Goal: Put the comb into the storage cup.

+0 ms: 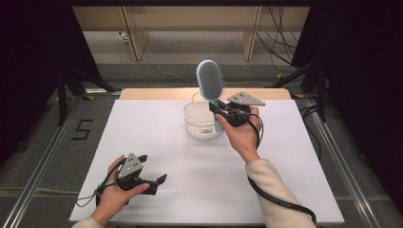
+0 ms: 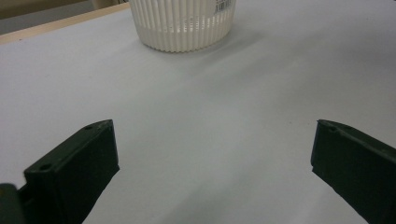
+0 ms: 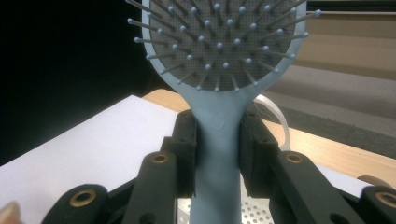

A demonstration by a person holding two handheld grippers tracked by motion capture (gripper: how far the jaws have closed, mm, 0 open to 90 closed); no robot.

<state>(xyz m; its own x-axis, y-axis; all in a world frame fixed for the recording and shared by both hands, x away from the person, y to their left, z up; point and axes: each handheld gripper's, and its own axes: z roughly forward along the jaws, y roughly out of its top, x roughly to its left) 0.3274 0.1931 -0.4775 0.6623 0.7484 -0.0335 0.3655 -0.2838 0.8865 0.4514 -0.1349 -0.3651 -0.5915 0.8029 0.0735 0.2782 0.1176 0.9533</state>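
Holding: right gripper [image 1: 219, 110] clamped on the handle of a blue brush [image 1: 210, 80], both jaws pressed against the handle's sides in the right gripper view.
Brush: upright, head up, bristles facing the near edge of the table [image 1: 142, 123]; lifted above the basket [image 1: 198, 124], handle end reaching down by the basket's right rim.
Basket: white, slotted wall, round, standing on the white sheet near the middle of the far edge.
Left gripper [image 1: 153, 183]: jaws wide apart with nothing between them, low over the sheet near the near-left corner, pointing toward the basket.
Hands: one on each gripper, well apart.
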